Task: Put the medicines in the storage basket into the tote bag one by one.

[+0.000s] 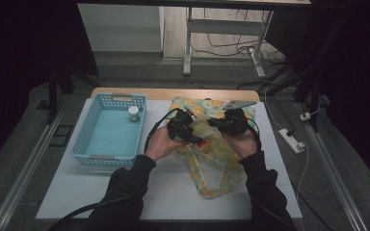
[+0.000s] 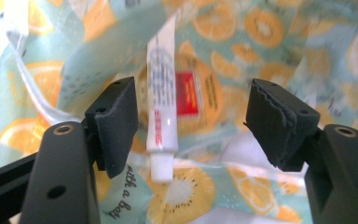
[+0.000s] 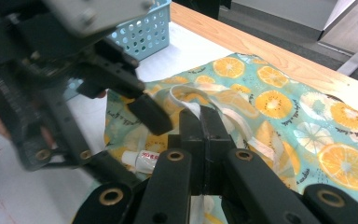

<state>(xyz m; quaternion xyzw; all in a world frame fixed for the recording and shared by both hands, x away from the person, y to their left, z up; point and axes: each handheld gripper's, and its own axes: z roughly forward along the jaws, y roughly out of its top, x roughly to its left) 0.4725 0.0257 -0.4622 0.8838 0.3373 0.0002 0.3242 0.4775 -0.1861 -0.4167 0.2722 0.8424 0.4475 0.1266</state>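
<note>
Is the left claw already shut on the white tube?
No: the left claw stands open, with the white tube between its jaws, touching neither.

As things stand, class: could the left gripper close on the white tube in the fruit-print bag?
Probably yes. The left gripper has its jaws open, and the white tube lies between them, cap end toward the camera. The right gripper, shut on the fruit-print bag, seems to hold it open.

basket (image 1: 110,132) left, bare mat (image 1: 173,192) near edge
</note>
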